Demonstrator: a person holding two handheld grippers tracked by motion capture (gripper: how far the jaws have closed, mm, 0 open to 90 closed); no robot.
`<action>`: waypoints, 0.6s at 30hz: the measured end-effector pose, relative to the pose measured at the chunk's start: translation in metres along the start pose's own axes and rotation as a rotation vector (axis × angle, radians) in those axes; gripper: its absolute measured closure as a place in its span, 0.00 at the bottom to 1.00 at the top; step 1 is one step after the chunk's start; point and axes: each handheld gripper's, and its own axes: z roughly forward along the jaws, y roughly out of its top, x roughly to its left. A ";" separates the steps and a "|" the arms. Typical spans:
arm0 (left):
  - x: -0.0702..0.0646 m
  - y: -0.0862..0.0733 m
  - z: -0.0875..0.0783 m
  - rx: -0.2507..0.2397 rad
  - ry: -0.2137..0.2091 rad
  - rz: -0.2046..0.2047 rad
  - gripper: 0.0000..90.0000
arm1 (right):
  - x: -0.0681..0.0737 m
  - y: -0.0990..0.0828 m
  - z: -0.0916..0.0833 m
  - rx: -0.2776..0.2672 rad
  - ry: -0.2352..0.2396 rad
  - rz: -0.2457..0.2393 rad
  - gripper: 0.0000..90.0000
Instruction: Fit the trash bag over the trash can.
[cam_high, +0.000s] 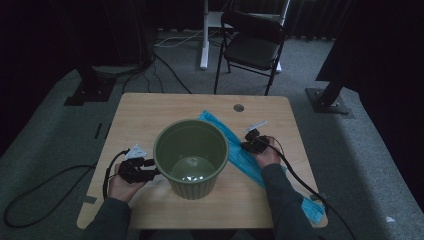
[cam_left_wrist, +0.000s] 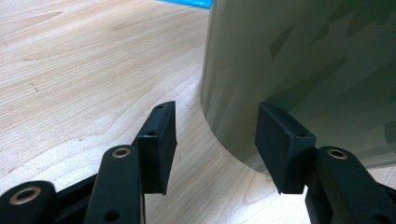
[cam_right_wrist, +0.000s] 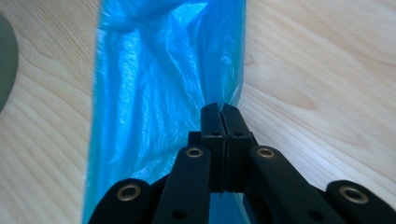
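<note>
A green ribbed bin (cam_high: 191, 157) stands upright in the middle of the wooden table (cam_high: 145, 115), and its inside looks bare. My left gripper (cam_high: 152, 172) lies low at the bin's left side. In the left gripper view its jaws (cam_left_wrist: 217, 144) stand open, with the bin's wall (cam_left_wrist: 303, 70) just ahead and nothing between the pads. A blue plastic bag (cam_high: 245, 160) lies flat on the table to the right of the bin, running from behind it to the front right corner. My right gripper (cam_high: 248, 145) rests on the bag. Its jaws (cam_right_wrist: 222, 109) are shut and pinch the thin blue film (cam_right_wrist: 154, 93) near the bag's edge.
A round cable hole (cam_high: 239, 107) sits near the table's far edge. A black folding chair (cam_high: 252, 42) stands on the carpet beyond the table. Cables trail off both grippers to the floor. Bare wood lies at the table's far left.
</note>
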 end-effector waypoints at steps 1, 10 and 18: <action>0.000 0.000 0.000 0.000 0.001 0.000 0.54 | -0.001 0.000 -0.004 -0.005 0.000 -0.002 1.00; 0.000 0.000 0.000 0.002 0.001 0.001 0.54 | -0.011 -0.003 -0.037 -0.052 0.012 -0.019 1.00; 0.000 0.000 0.001 0.002 0.001 0.002 0.54 | -0.010 -0.001 -0.063 -0.089 0.027 -0.065 1.00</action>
